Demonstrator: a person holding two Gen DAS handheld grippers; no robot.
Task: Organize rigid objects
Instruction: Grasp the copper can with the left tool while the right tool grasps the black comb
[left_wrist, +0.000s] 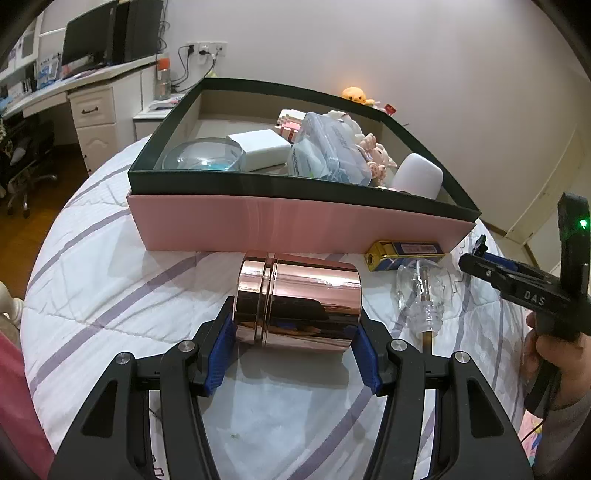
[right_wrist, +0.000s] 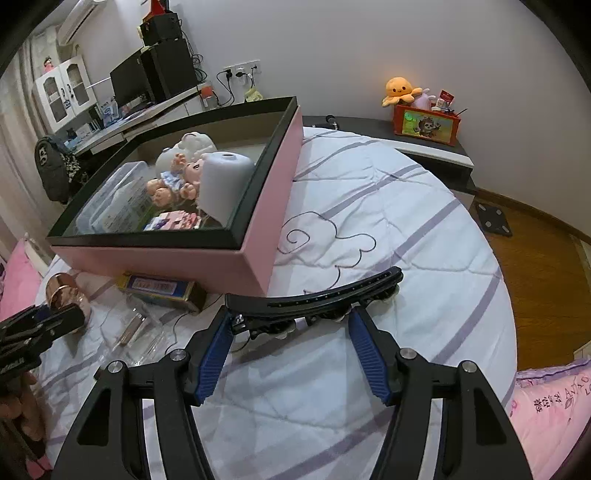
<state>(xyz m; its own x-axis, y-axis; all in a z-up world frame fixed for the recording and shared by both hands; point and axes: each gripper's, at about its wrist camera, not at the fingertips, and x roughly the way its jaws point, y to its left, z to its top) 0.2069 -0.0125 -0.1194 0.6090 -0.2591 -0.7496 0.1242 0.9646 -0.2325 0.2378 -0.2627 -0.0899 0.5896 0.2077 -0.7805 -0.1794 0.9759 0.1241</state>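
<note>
Left wrist view: my left gripper (left_wrist: 295, 332) has its blue pads set against the two ends of the rose-gold canister (left_wrist: 298, 301), which lies on its side on the quilt (left_wrist: 110, 295) in front of the pink box (left_wrist: 295, 225). I judge it a grip just taken, the lift not yet begun (I cannot tell whether the canister is off the quilt). To the canister's right lie a clear glass bottle (left_wrist: 424, 291) and a yellow-and-blue lighter (left_wrist: 404, 254), the latter against the box's front wall. Next comes raising the canister over the box's black rim.

Right wrist view: my right gripper (right_wrist: 291, 332) is spread wide around a black curved bar (right_wrist: 317, 299) lying on the quilt beside the box's corner, fingers flanking but not pinching it. Closing on it comes next.
</note>
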